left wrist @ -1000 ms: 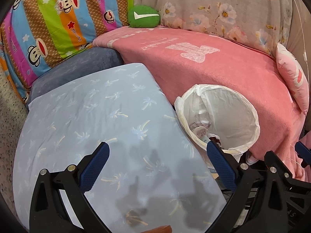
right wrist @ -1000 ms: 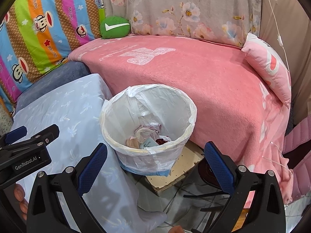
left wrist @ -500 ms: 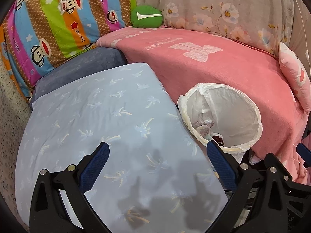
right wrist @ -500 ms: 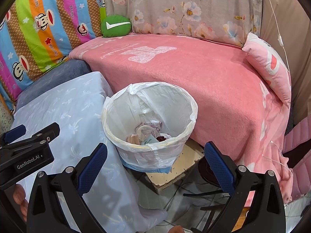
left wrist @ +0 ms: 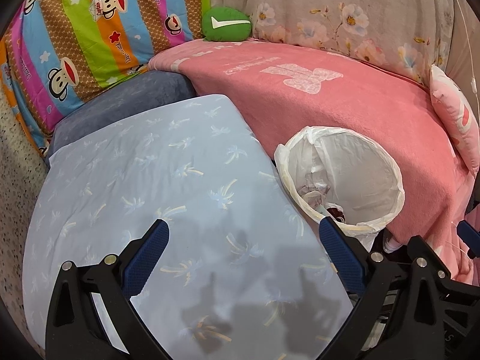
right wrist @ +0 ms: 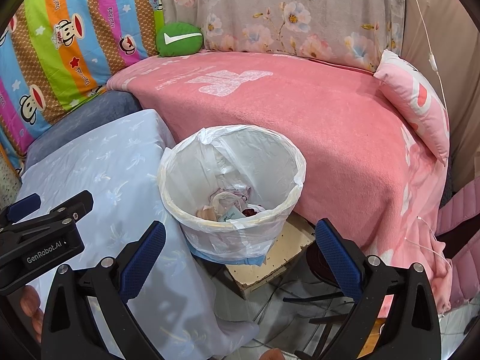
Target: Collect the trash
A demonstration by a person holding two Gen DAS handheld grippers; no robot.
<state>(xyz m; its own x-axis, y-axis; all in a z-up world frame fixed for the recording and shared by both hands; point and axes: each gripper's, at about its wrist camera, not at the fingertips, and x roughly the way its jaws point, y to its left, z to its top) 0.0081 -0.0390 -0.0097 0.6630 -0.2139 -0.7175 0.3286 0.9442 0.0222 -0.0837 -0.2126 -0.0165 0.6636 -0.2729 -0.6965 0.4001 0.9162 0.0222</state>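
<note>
Lined bin (right wrist: 232, 186) wedged between blue-clothed worktop (right wrist: 99, 168) and pink bed (right wrist: 315, 126), on a board (right wrist: 270, 267), trash (right wrist: 231, 210) at its bottom. Left tongs (left wrist: 241, 247) spread wide and empty, left of bin above worktop. Right tongs (right wrist: 240, 247) likewise apart, empty, just before bin.

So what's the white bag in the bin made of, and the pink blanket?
The bin bag looks like thin plastic: see-through, crinkly, a little shiny. The pink blanket looks like soft fleece or towelling, going by its fuzzy, matte surface; I can't tell which.

pink bed (right wrist: 315, 138) w/ pillow (right wrist: 417, 102), green cushion (right wrist: 179, 39)
</note>
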